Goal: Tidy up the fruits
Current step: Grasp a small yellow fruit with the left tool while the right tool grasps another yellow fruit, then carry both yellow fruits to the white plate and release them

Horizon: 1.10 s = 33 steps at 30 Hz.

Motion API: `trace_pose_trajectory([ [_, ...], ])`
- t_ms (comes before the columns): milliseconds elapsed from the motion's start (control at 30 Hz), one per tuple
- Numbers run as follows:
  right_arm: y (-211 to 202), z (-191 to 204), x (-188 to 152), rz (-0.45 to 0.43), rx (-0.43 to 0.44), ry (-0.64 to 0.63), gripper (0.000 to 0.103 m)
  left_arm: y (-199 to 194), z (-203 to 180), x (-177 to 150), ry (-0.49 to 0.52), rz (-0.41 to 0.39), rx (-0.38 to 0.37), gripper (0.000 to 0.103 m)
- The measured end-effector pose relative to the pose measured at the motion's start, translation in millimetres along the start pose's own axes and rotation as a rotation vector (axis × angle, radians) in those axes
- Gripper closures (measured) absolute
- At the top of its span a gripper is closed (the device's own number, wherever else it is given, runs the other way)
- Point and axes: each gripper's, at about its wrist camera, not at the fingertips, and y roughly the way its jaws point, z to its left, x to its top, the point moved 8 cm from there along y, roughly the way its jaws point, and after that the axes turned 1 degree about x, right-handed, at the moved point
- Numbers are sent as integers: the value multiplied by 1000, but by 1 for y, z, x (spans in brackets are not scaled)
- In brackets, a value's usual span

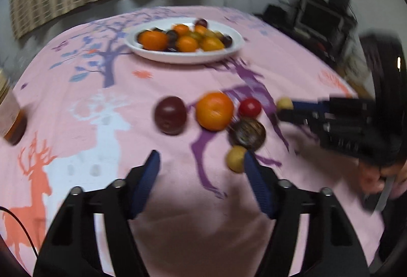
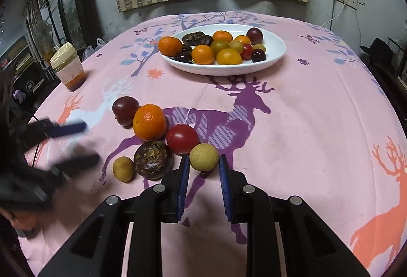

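Left wrist view: the left tongs [image 1: 201,162] hang released above the worktop [image 1: 292,68], short of the loose fruits.

Right wrist view: the right tongs [image 2: 204,167] bracket a longan [image 2: 204,157], not visibly clenched; they should close gently, then carry it to the plate [image 2: 276,47].

Left gripper [image 1: 202,162]: matte black plastic frame w/ cut-out slots, 4 round silver screw heads across the linkage. Fingers [image 1: 150,180] are long black bars faced w/ ribbed blue pads. Thin black cable [image 1: 21,227] loops at its lower-left side.

Right gripper [image 2: 204,167]: same build, black body, blue ribbed pads on fingers [image 2: 184,183], silver screws on top.

Person's right hand [image 1: 376,175]: bare skin, blurred. Left hand [image 2: 19,222]: bare skin, only partly seen.
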Motion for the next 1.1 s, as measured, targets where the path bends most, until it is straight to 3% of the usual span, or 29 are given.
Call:
trace_pose_trajectory([
  [233, -4, 1, 1, -10, -1, -2, 79, 8, -20, -3, 40, 5, -69, 45],
  [300, -5, 1, 1, -11, 0, -3, 79, 11, -24, -2, 47, 7, -80, 52],
  [367, -5, 1, 1, -13, 0, -3, 79, 16, -28, -4, 52, 33, -97, 68],
  [500, -9, 1, 2, -23, -1, -1, 79, 21, -34, -8, 85, 46, -85, 77],
  [767, -13, 1, 7, -58, 27, 25, 79, -1, -17, 7, -16, 2, -145, 77],
  [833, -16, -1, 15, -85, 50, 44, 79, -8, -5, 26, -36, -18, -155, 77],
  [933, -16, -11, 45, -153, 28, 74, 79, -7, 16, 73, -28, -62, -107, 77],
  [1100, 9, -38, 114, -215, 10, 138, 79, 33, 40, 170, -34, -94, -42, 78],
])
